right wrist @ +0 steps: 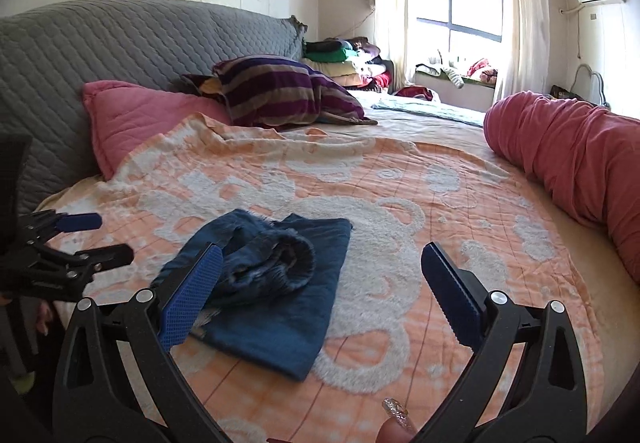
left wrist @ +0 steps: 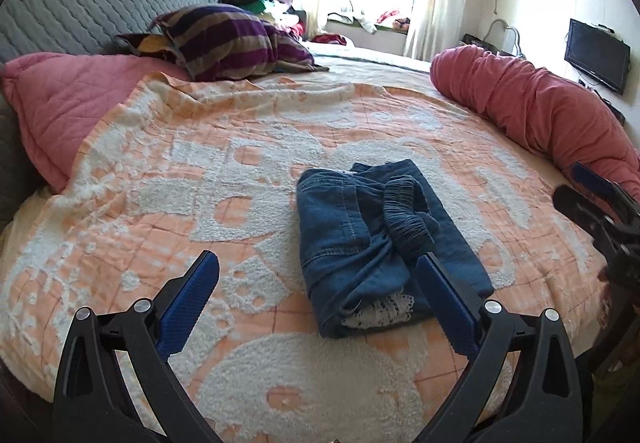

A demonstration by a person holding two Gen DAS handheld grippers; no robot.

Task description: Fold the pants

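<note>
Bed, blanket [left wrist: 248, 171]: orange and white, spread flat as a work surface; wide bare cloth is left on every side of the garment, so room for moving is ample.

Rolled red quilt [left wrist: 532, 99]: laid along the right edge, well apart from the work.

Pink pillow [right wrist: 132, 119], striped pillow [right wrist: 280, 91]: kept back at the headboard.

Pants [left wrist: 376, 243]: denim, folded into a compact stack near the middle of the blanket, elastic waistband uppermost; the fold is judged finished or nearly so.

Left gripper [left wrist: 320, 295]: jaws spread wide, nothing held, raised off the pants.

Right gripper [right wrist: 324, 283]: jaws spread wide, nothing held, beside the pants.
</note>
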